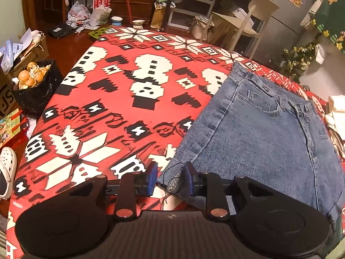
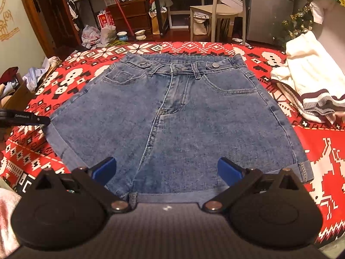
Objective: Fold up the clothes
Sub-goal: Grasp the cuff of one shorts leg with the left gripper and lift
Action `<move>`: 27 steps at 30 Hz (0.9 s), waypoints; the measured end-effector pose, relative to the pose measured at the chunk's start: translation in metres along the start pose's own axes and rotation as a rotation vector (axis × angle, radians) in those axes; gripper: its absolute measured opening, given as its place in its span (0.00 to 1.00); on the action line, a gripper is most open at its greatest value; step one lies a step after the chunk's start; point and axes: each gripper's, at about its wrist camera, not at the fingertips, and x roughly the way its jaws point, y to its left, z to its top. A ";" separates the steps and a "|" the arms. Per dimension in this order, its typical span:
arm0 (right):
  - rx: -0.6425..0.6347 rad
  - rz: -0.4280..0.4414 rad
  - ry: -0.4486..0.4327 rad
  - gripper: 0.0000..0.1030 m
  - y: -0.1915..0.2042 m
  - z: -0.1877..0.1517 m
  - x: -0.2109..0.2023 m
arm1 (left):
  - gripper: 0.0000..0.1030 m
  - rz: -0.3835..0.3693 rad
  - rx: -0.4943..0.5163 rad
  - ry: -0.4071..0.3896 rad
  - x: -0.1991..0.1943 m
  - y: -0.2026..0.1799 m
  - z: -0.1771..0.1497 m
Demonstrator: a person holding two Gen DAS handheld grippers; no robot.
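**Thin hem grip at the left tongs; right tongs wide over flat shorts**

The denim shorts (image 2: 172,116) are seen spread flat, front up, on the red patterned cloth (image 1: 112,99), with the waistband on the far side from both tongs and the leg hems nearest them. No fold is visible in the shorts.

The left tongs (image 1: 170,178) are set at the hem corner (image 1: 172,180) of the left leg; the blue pads (image 1: 152,178) are drawn close, with the frayed corner between them. Whether the denim is actually pinched cannot be told for certain; a narrow gap is seen on each side of the cloth. The right tongs (image 2: 167,170) are held wide apart above the middle of the near hems, with nothing between the pads.

Several risks can be judged from this. Only a small frayed corner lies in the left tongs, so it could be pulled free if lifted sharply, or only the top layer of the rolled cuff could be caught. If one corner alone is raised, the stiff denim would likely be dragged askew across the cloth rather than folded. The cloth itself could be snagged beneath the hem by a low approach of the right tongs. A white sweater (image 2: 310,75) lies well off to the right of the right tongs, and could be brushed if the shorts are swung that way.
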 end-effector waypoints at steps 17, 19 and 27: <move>-0.012 0.011 -0.014 0.98 0.001 -0.002 -0.005 | 0.14 0.114 0.134 -0.044 -0.009 -0.037 -0.008; -0.015 0.012 -0.019 0.98 0.002 -0.001 -0.007 | 0.14 0.130 0.146 -0.057 -0.017 -0.044 -0.006; -0.008 0.026 -0.048 0.98 0.001 0.004 -0.023 | 0.13 0.127 0.174 -0.117 -0.066 -0.091 0.008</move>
